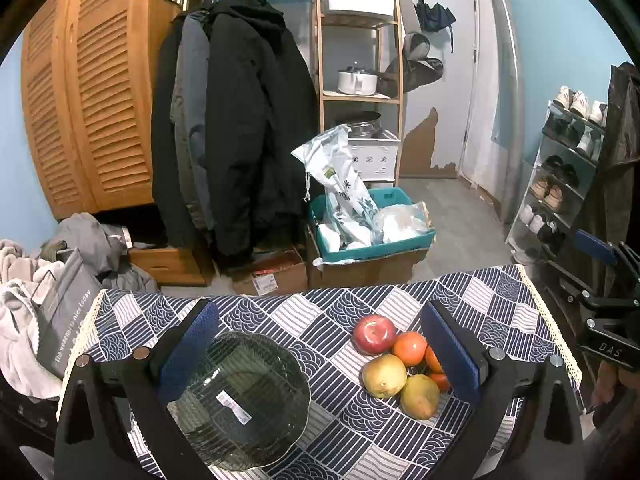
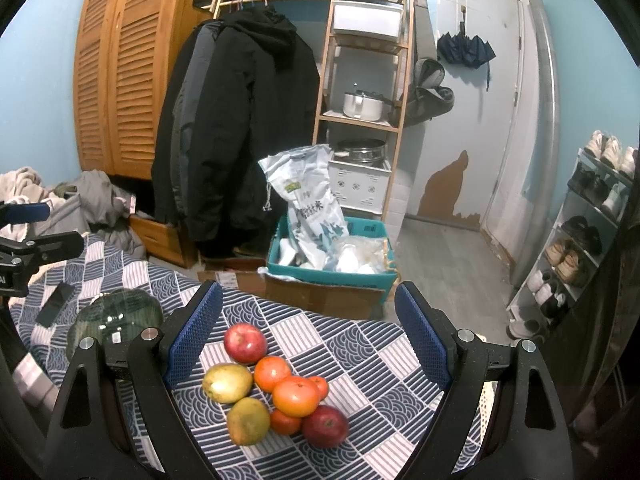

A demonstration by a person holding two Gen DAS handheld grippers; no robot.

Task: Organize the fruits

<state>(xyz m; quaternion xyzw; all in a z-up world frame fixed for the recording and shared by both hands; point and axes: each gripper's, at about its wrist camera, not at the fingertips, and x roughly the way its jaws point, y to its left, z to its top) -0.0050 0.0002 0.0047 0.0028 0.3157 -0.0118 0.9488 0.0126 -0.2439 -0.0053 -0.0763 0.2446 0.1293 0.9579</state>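
- Left gripper [image 1: 320, 352] and right gripper [image 2: 308, 344]: jaws spread wide, empty.
- Fruit pile [image 2: 276, 392] on patterned surface [image 2: 380, 360], right of glass plate [image 1: 244, 400].
- Apples, oranges: firm, round, roll-prone; grasp across widest girth.
- Plate likely fragile, slippery.

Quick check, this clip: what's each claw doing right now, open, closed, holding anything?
Left claw: open, holding nothing, above the glass plate.
Right claw: open, holding nothing, above the fruit pile.

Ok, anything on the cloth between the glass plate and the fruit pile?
Nothing: only bare tablecloth separates the glass plate from the fruit pile, clearest in the left wrist view.
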